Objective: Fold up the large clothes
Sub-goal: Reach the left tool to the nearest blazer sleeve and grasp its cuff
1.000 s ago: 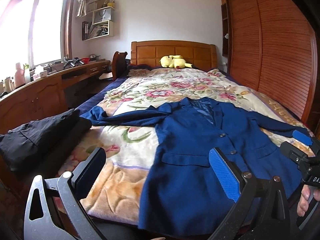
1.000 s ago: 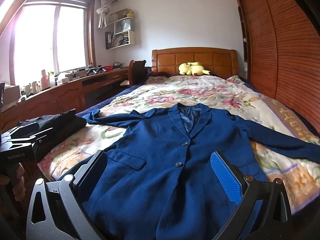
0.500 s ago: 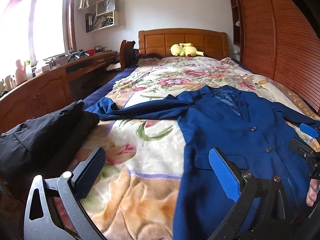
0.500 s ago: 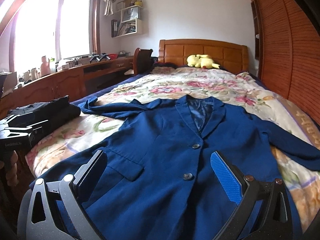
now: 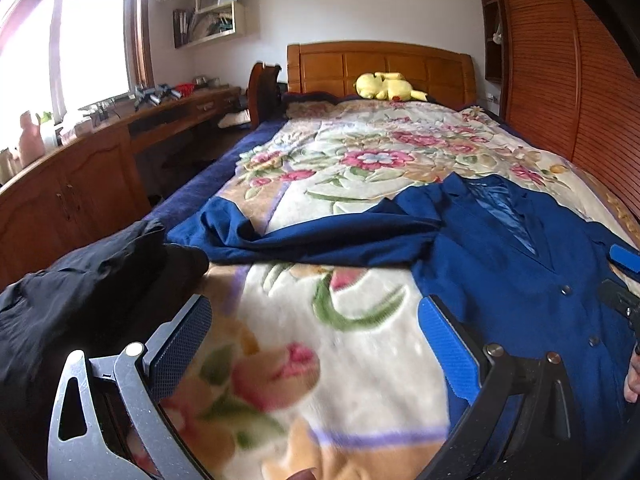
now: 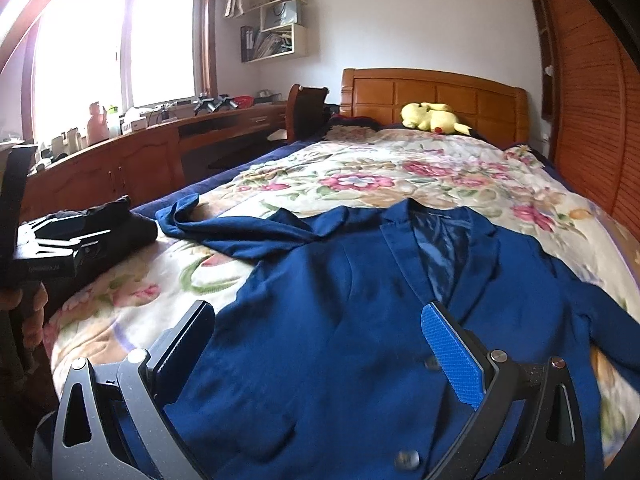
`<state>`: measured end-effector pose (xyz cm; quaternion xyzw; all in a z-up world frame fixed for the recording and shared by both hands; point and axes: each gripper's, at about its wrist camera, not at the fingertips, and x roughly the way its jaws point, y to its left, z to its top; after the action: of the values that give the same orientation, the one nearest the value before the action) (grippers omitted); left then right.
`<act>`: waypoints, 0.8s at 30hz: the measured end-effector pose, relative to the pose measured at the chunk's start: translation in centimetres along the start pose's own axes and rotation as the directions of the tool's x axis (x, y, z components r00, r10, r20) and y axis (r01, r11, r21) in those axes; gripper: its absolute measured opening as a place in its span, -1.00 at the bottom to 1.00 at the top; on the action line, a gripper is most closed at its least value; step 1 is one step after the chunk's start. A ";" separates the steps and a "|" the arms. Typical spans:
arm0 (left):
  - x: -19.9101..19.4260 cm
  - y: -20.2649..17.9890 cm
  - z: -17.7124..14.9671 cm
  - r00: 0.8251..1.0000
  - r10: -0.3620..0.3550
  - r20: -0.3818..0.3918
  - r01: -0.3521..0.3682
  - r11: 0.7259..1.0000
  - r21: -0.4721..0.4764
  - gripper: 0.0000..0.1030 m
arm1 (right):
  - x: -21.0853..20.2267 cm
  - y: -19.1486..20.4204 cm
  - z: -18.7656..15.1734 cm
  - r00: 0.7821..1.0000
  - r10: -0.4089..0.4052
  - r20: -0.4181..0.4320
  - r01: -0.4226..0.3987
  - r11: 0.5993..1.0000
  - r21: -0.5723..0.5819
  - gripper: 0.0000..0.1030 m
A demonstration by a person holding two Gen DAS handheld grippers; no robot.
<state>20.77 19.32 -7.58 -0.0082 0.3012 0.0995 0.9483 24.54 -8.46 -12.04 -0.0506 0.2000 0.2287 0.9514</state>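
**Both tongs wide over the bed, jacket spread flat**

Your left gripper (image 5: 316, 348) stands wide with nothing between its pads, over the floral blanket (image 5: 320, 340) rather than cloth. The blue jacket (image 5: 520, 280) lies to its right, front up and buttoned, one sleeve (image 5: 320, 236) stretched out ahead of the gripper toward a black folded garment (image 5: 80, 304) on the left. That dark pile lies just beside the sleeve's cuff. Your right gripper (image 6: 320, 352) is also wide and empty, directly above the jacket's (image 6: 340, 300) chest, collar ahead. A yellow plush toy (image 6: 432, 118) lies far ahead by the headboard (image 6: 432, 92); a wooden desk (image 6: 140, 160) runs along the left.

Compared with a second ago, both tongs have come forward and lower; the left one has swung left off the jacket onto bare blanket, and the right one now sits nearer the lapels.
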 end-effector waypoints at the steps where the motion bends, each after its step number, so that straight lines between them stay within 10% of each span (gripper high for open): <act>1: 1.1 0.5 0.5 1.000 -0.008 -0.009 0.008 1.000 -0.001 1.00 | 0.6 0.0 0.0 1.000 0.002 -0.003 -0.002 1.000 -0.006 0.99; 9: 7.7 2.8 3.4 0.998 -0.002 -0.069 0.002 1.000 -0.002 0.97 | 5.7 -1.0 -1.0 0.994 0.009 -0.105 -0.012 0.999 -0.030 0.99; 24: 20.2 7.5 7.3 0.975 0.107 -0.197 -0.122 0.990 -0.066 0.00 | 7.9 -1.0 -1.2 0.984 0.020 -0.180 -0.027 0.999 -0.038 0.99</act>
<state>39.61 30.88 -12.79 -0.0375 0.3874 0.1644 0.9063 31.04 -6.27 -16.34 -0.0879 0.2808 0.2386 0.9255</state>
